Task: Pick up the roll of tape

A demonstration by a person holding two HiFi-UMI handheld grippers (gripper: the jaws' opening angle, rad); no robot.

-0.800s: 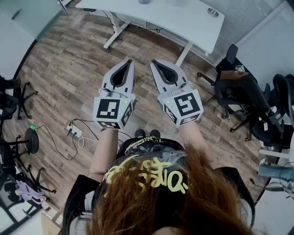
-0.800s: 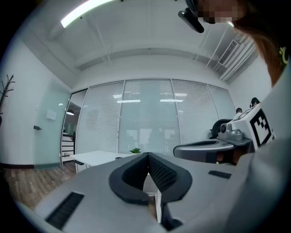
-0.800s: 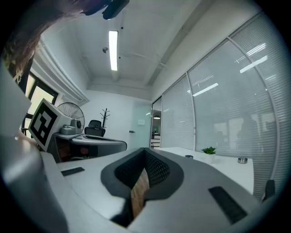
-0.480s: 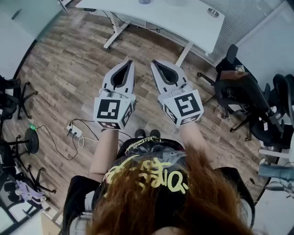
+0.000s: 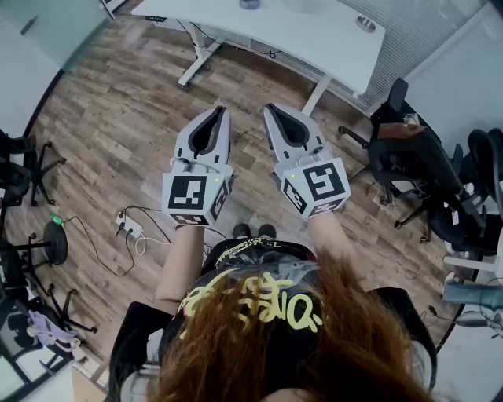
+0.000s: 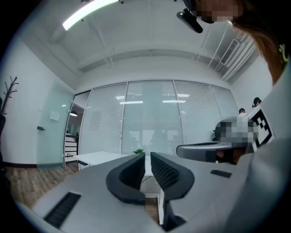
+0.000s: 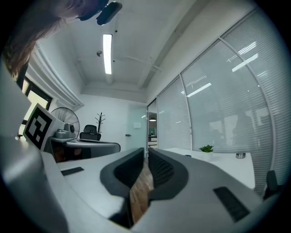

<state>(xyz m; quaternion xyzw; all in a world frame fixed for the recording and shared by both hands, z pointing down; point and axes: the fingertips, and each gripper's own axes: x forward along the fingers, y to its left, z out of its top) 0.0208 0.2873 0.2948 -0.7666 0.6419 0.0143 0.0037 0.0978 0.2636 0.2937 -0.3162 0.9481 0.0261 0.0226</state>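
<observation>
No roll of tape shows clearly. A small bluish round thing (image 5: 250,3) sits on the white desk (image 5: 314,39) at the picture's top edge, too cut off to identify. My left gripper (image 5: 222,111) and right gripper (image 5: 267,108) are held side by side, level, above the wooden floor and short of the desk. Both are shut with nothing between the jaws. In the left gripper view the left gripper (image 6: 148,156) faces the desk and a glass wall. In the right gripper view the right gripper (image 7: 146,151) points along the desk, where a small plant (image 7: 207,148) stands.
Black office chairs (image 5: 409,157) crowd the right side, and more chair bases (image 5: 23,165) stand at the left. A power strip with cables (image 5: 127,226) lies on the floor by the person's feet. The desk legs (image 5: 192,63) stand ahead.
The head view has shifted slightly, so both grippers sit a touch lower in it. They stay shut and side by side.
</observation>
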